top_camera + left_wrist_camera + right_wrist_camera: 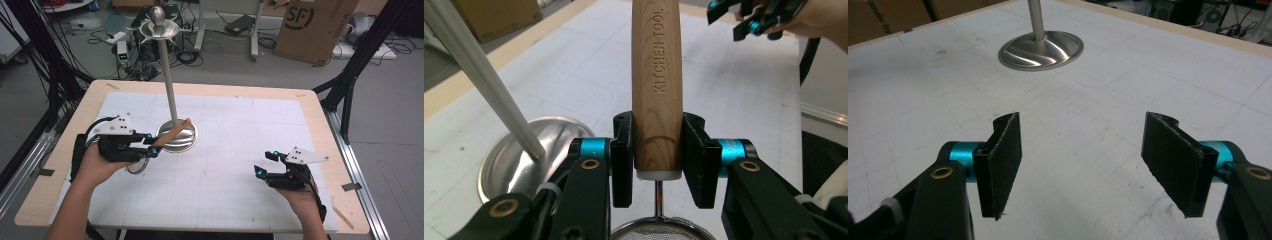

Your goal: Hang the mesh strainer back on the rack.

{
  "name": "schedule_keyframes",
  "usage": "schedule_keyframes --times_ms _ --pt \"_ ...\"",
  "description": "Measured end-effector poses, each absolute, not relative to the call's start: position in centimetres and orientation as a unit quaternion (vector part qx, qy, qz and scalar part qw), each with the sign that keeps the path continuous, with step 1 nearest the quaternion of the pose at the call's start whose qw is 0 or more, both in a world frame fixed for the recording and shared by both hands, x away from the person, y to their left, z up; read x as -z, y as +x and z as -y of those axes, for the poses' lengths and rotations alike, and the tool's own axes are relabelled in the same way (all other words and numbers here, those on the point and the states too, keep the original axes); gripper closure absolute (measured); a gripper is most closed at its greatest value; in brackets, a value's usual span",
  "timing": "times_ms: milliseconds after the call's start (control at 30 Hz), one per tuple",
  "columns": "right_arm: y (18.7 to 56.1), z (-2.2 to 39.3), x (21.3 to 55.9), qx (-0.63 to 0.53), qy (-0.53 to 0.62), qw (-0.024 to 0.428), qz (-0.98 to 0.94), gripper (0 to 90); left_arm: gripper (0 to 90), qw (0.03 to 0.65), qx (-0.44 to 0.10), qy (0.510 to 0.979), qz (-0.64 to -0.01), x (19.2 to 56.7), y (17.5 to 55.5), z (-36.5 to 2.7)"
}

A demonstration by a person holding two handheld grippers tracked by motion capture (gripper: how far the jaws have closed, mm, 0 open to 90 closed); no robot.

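Small wire-mesh strainer with a round wooden handle stamped KITCHEN TOOL [657, 85]: light and stiff, and the smooth varnished wood may slip or swivel. It is best held on the handle near the ferrule, as now. Left tongs [657, 160] are clamped on it there, mesh bowl hanging below, just beside the polished steel stand's dished base [181, 138]. Right tongs [1083, 165] stand wide open and empty, well apart from the stand over the white gridded bench [240, 165].

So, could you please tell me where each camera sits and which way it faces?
High view: above the person's side, looking forward and down on the table; both forearms and hand-held grippers show.
Left gripper view: on the left hand-held gripper, looking along the strainer handle.
Right gripper view: on the right hand-held gripper, facing across the table.
All three share the stand.
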State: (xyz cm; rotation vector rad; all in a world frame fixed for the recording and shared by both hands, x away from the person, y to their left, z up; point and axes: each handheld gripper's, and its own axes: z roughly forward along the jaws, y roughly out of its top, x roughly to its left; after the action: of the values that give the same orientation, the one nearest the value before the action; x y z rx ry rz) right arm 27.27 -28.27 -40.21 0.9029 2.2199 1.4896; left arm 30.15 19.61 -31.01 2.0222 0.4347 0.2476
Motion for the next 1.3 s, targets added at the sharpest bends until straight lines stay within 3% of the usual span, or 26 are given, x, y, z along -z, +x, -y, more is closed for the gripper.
schedule_keyframes --times_ms 667,1300 --pt "27.3 28.4 40.2 -0.523 0.313 0.16 -0.777 31.7 68.7 0.533 -0.152 0.813 -0.178 25.0 30.4 -23.8" --pt "27.4 28.4 40.3 -0.522 0.316 0.158 -0.776 31.7 68.7 0.533 -0.195 0.803 -0.179 19.0 31.5 -25.1"
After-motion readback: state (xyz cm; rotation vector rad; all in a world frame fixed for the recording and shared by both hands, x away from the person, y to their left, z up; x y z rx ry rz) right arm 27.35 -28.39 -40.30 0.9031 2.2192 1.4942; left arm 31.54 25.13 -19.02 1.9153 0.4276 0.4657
